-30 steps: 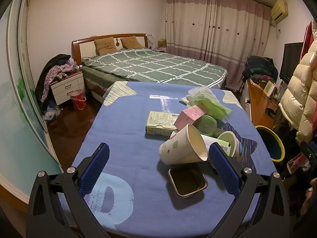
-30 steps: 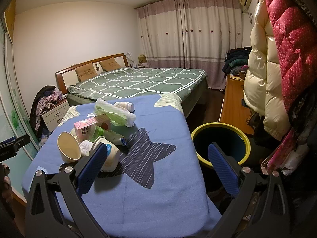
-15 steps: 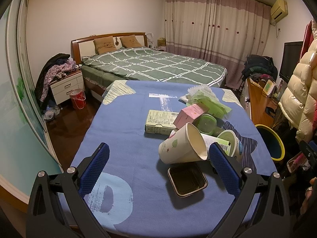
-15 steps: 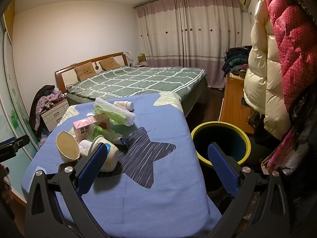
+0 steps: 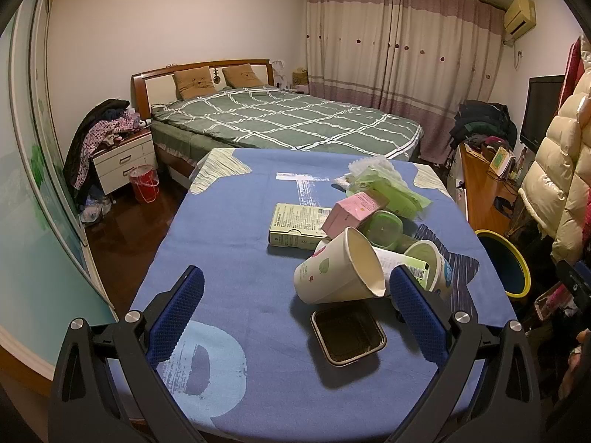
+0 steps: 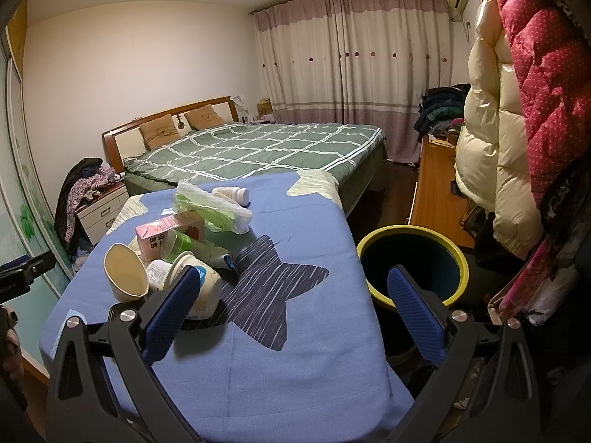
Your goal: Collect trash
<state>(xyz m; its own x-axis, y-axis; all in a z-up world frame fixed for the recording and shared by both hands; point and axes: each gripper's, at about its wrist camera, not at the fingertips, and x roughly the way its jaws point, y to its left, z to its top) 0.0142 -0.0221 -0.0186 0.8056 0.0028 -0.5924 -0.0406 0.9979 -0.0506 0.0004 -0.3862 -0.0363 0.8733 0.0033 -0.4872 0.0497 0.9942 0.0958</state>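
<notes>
Left gripper [image 5: 295, 295] hovers level, jaws spread wide and empty, tipped paper cup [image 5: 338, 271] just ahead between them. Right gripper [image 6: 291, 295] likewise wide and empty, yellow-rimmed bin [image 6: 412, 258] ahead-right; what's inside the bin is too dark to tell.

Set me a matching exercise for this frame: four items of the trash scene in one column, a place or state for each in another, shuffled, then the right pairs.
1. paper cup
2. black tray
3. trash bin
4. pill bottle

A. on the floor beside the table
B. tipped on its side
C. far end of the pile, lying down
D. flat on the cloth, nearest the left gripper

Pairs: 1-B, 2-D, 3-A, 4-C
</notes>
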